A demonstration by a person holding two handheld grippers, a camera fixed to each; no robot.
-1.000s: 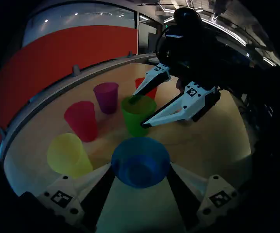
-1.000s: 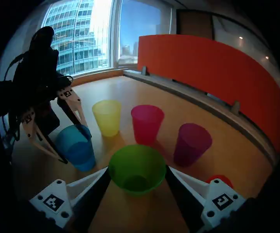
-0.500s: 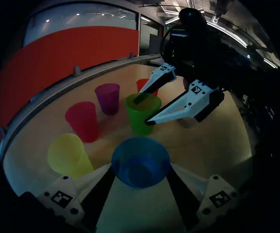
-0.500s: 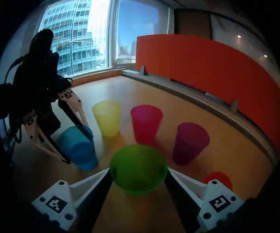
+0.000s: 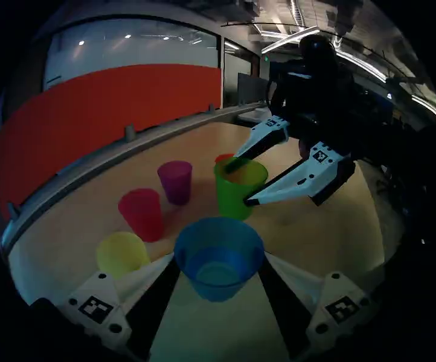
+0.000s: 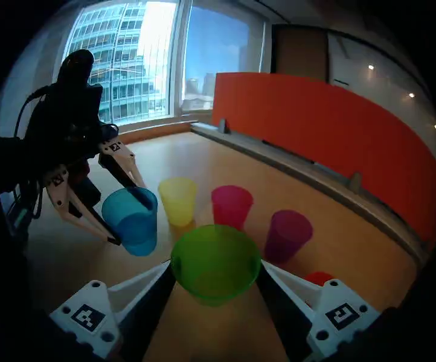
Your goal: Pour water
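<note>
Left claw: the left claw [image 5: 218, 260] was clenched on the blue cup [image 5: 219, 270], with one white finger pressed against each side of its wall just below the rim.
Blue cup: it sat nearly upright between the fingers, mouth towards the camera, with a shallow pool of water in its bottom. In the right gripper view it appeared at the left, tipped slightly.
Right claw: the right claw [image 6: 215, 269] was grasping the green cup [image 6: 215, 253], with both fingers against its sides.
Green cup: it was close to upright. In the left gripper view it was beyond the blue cup and a little to the right, apart from it. Whether it held any water could not be told.
Contact below: whether the base of either held cup touched the wooden tabletop [image 6: 230, 160] could not be told.
Loose cups: a yellow cup [image 6: 178, 200], a pink cup [image 6: 231, 206] and a purple cup [image 6: 287, 234] stood upright in a row on the tabletop, apart from one another. A red cup [image 6: 318, 278] was partly hidden behind a finger of the right claw.
Row position: the row ran behind the green cup in the right gripper view, and the yellow cup was just beside the blue cup.
Surroundings: an orange partition [image 6: 339, 139] ran along the far edge of the tabletop, and tall windows [image 6: 133, 60] rose behind the left claw.
</note>
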